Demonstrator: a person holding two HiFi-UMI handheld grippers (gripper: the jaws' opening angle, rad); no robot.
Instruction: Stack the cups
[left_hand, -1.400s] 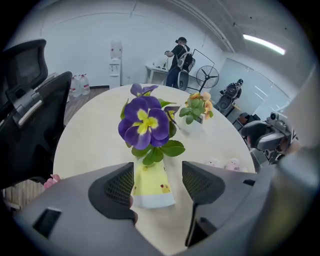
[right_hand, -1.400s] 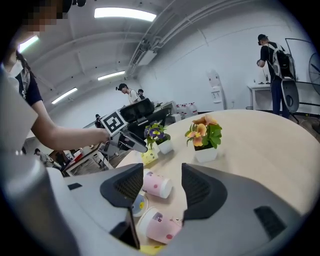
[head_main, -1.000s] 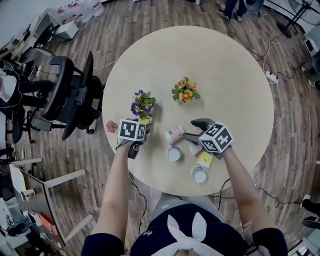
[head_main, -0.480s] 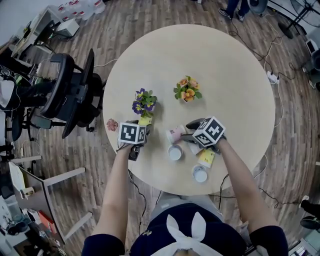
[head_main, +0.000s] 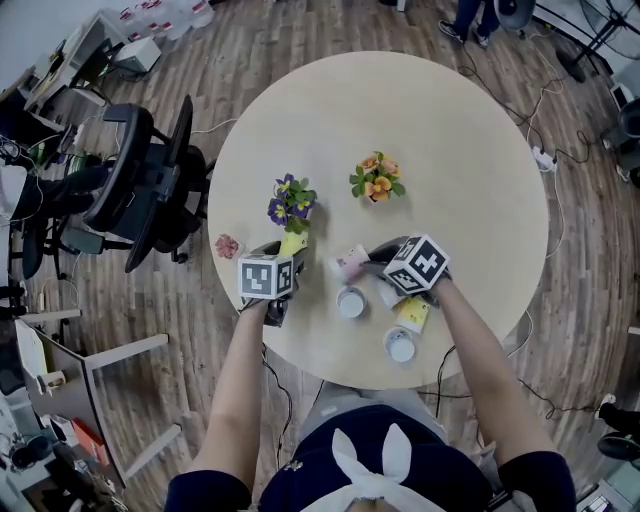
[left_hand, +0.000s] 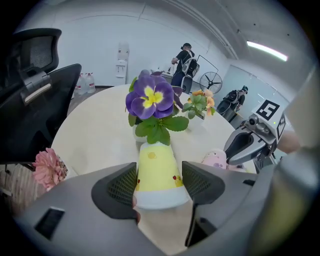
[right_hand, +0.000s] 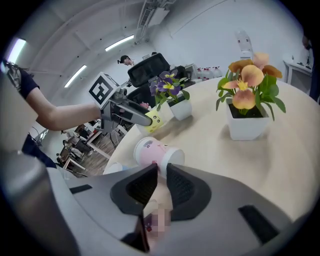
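Left gripper (left_hand: 159, 175) has its fingers (left_hand: 117, 187) clamped on the yellow cup (left_hand: 156, 165), one pad on each side wall, wide mouth back toward the hand and base pointing at the potted purple flower (left_hand: 152, 100) just beyond. From the right gripper view that cup looks clear of the counter (head_main: 440, 140), tilted. Over on the right, the right gripper (right_hand: 161, 172) has just been closing, and its fingers are now nearly together, pinching the rim of the pink cup (right_hand: 150, 150), which lies on its side on the counter with its mouth toward that gripper. Near the front edge, a white-lined open cup (head_main: 350, 302) stands between the two grippers, with a second yellow cup (head_main: 411, 314) and another open cup (head_main: 399, 346) just below the right hand. The potted orange flower (head_main: 375, 180) sits further back, well apart
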